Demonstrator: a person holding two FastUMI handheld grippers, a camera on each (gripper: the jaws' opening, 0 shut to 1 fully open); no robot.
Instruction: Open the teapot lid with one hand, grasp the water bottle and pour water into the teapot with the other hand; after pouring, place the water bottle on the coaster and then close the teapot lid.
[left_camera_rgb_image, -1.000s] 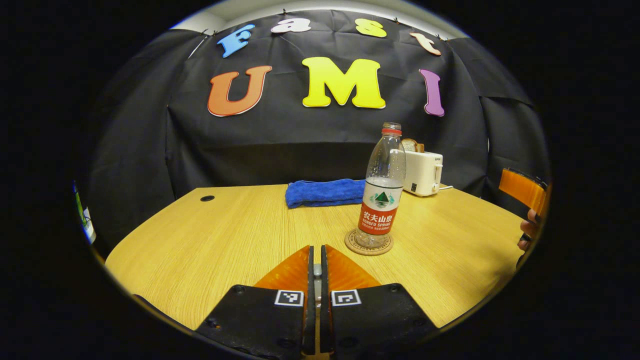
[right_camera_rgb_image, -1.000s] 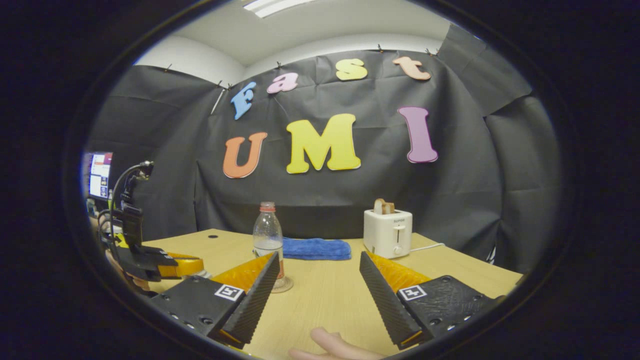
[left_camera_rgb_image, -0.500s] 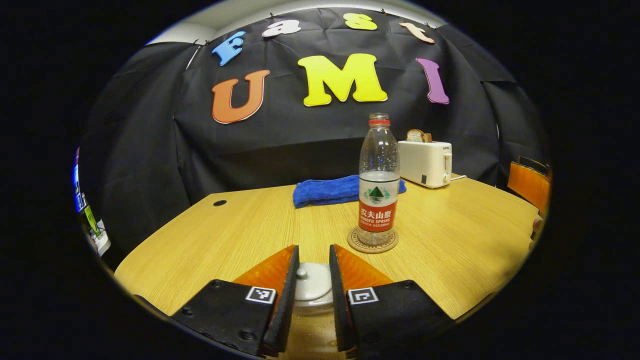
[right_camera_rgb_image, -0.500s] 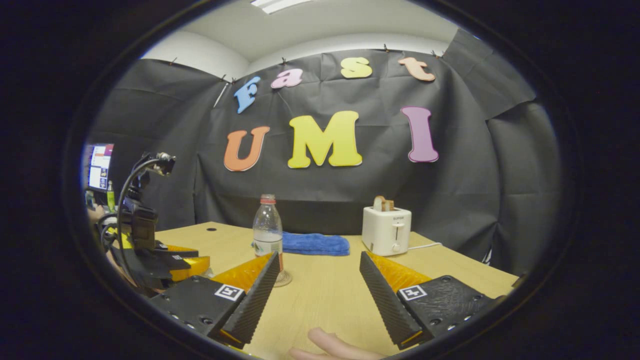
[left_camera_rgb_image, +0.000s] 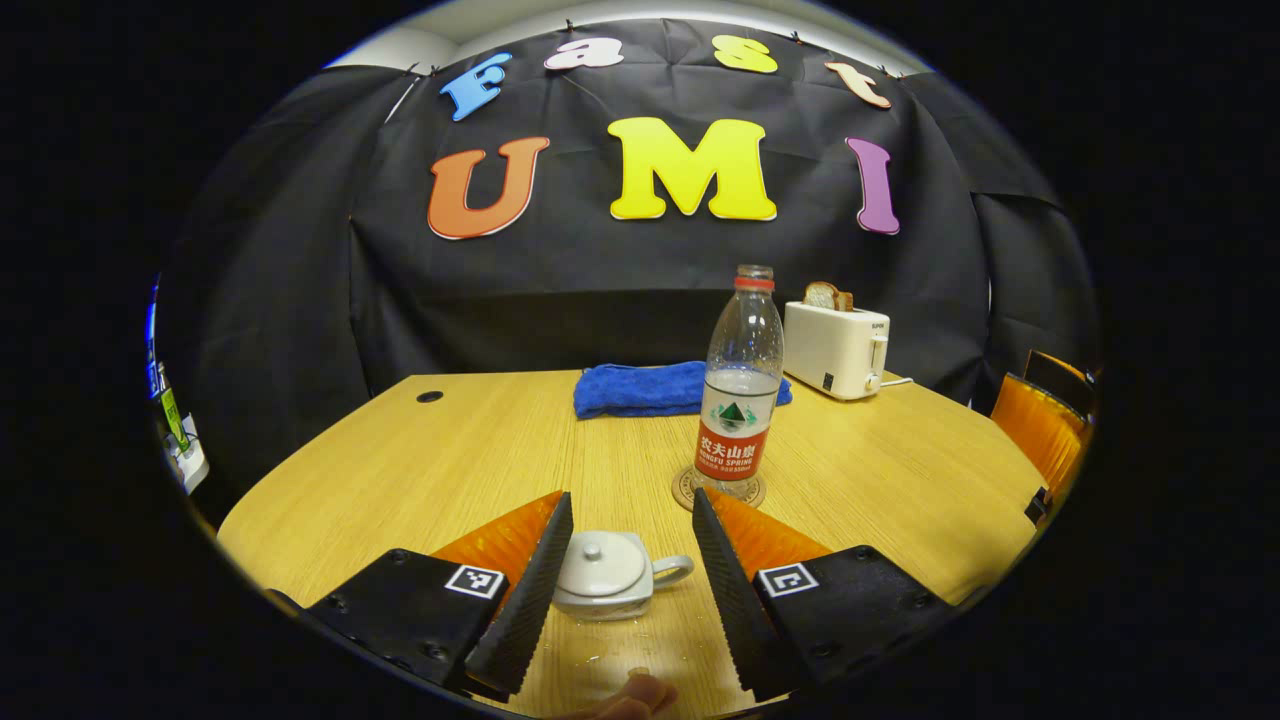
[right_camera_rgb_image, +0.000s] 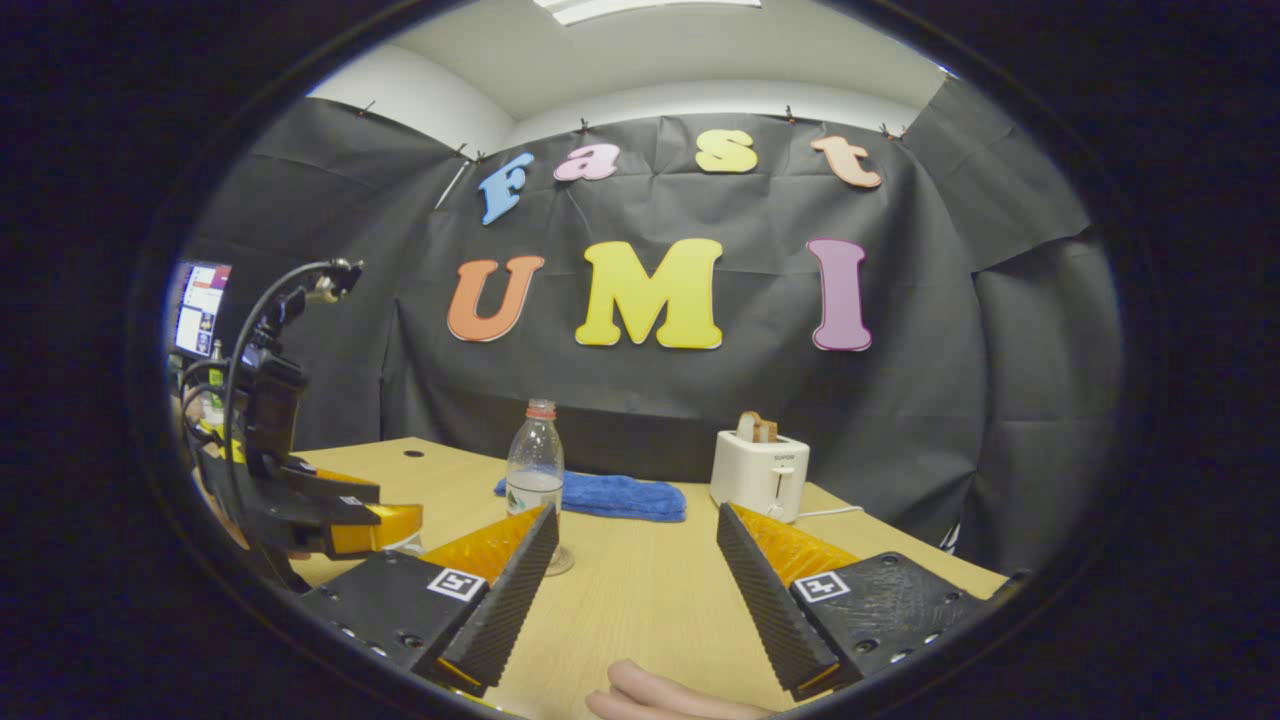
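Your left hand-held gripper (left_camera_rgb_image: 625, 590) gapes empty around the lidded teapot (left_camera_rgb_image: 612, 574) on the counter (left_camera_rgb_image: 420, 470) (bottle (left_camera_rgb_image: 738, 385) on the coaster (left_camera_rgb_image: 717, 491)); swing carelessly and you'll knock either

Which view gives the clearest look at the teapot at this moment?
The left gripper view: the white teapot sits whole between the open left claw, lid on, knob and handle visible. In the right gripper view only a pale sliver at under the far claw may be it; I cannot tell.
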